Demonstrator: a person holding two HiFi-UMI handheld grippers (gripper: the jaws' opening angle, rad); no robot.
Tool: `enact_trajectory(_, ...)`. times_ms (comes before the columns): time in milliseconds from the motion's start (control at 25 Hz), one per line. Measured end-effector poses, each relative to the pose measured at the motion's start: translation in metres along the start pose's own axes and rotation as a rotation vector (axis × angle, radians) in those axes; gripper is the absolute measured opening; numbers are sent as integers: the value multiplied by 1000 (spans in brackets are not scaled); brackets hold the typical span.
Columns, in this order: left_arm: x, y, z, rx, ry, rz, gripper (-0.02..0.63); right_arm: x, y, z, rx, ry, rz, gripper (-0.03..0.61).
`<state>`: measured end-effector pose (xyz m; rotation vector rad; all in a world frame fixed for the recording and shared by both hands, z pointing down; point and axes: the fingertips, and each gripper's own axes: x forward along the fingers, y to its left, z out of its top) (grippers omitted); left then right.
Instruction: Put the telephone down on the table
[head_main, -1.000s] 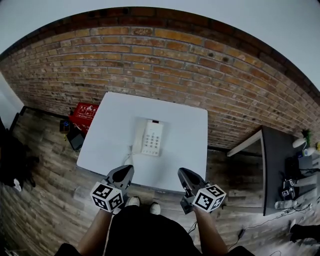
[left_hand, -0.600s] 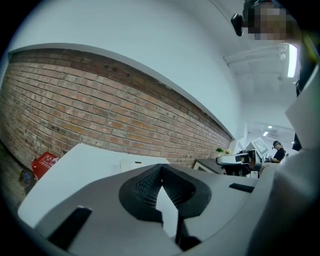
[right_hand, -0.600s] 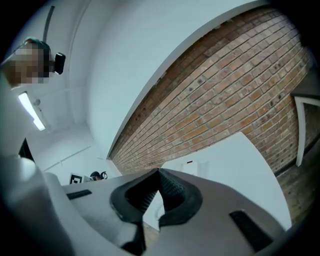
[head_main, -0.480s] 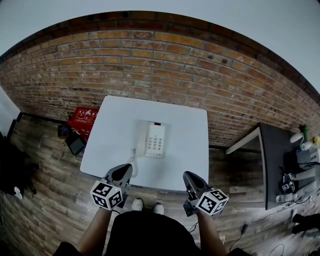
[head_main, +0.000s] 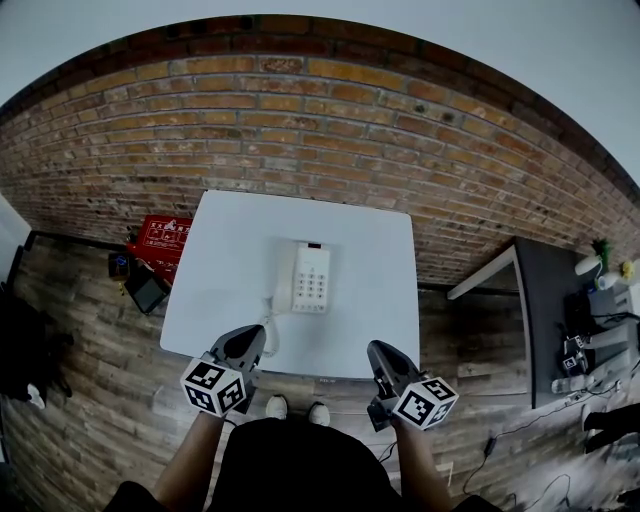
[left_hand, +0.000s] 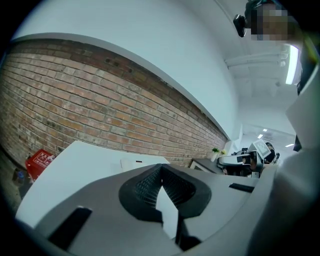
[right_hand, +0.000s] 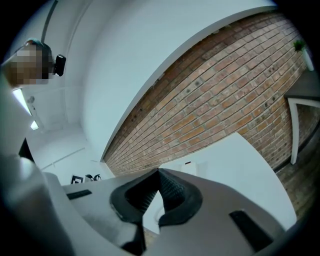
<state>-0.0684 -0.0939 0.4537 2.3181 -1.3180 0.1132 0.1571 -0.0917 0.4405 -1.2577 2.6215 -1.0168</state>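
A white corded push-button telephone (head_main: 308, 278) lies mid white tabletop (head_main: 225, 250), a red box (head_main: 160, 236) on the floor off its left edge, and the left claw (head_main: 250, 337) and right claw (head_main: 376, 349) hover clenched, empty, at its near edge.

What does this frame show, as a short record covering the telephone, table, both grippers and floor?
telephone: white, lying flat mid-table, handset along its left side
table: white, in front of brick wall
left gripper: shut, empty, by the table's near edge
right gripper: shut, empty, by the near edge
floor: red box left of table
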Motion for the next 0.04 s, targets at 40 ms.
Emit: enact_trajectory(40, 1, 2, 1, 0, 0, -2, 11, 1, 0, 0, -1, 1, -6, 20)
